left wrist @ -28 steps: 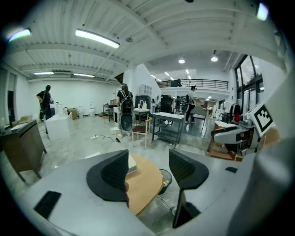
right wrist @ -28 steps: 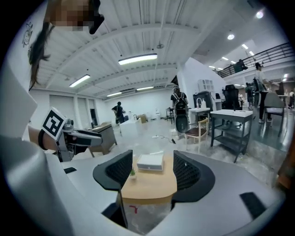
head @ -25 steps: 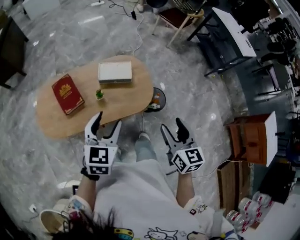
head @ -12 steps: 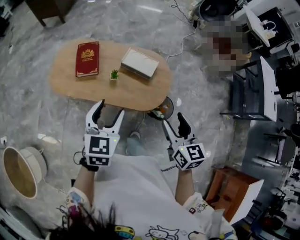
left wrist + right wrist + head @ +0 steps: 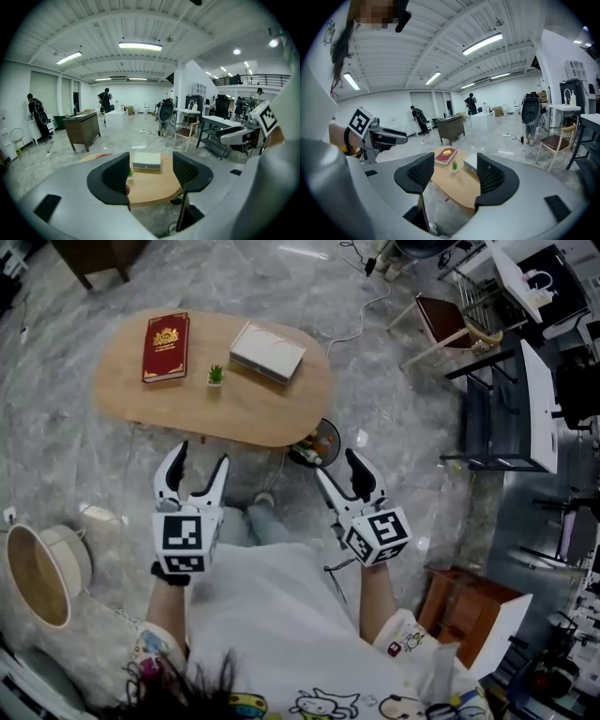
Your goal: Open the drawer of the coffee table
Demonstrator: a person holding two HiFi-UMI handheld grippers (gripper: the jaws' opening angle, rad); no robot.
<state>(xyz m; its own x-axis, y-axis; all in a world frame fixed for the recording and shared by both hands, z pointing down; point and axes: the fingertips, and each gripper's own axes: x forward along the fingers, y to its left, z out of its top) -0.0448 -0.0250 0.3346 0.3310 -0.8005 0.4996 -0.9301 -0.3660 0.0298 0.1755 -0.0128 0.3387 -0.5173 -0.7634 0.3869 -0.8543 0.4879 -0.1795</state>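
Black ribbed pads on both tongs stand wide apart with nothing between them. The left gripper (image 5: 199,465) and right gripper (image 5: 339,470) are held out in front of my body, side by side, both aimed at the table and well short of it.

Past them is bare grey marble floor (image 5: 394,427), then the near edge of the coffee table (image 5: 248,413), an oval wooden top. Its long axis runs across my line of sight, left to right, with the right end swung slightly nearer, so a long side faces me. A round dark object (image 5: 317,442) sits on the floor just beside that near-right end. On the top, going back, are a small potted plant (image 5: 216,376), a red book (image 5: 166,346) at the left and a pale flat box (image 5: 267,352) at the right.

The drawer itself shows in no view (the top overhangs whatever is beneath), so I cannot tell which side it opens toward. That is the main risk: I could come down on the wrong face and grope under the edge for no handle. A hard pull might also slide the light-looking table across the smooth marble rather than open the drawer, tipping the plant. A low reach on the right could clip the round object.
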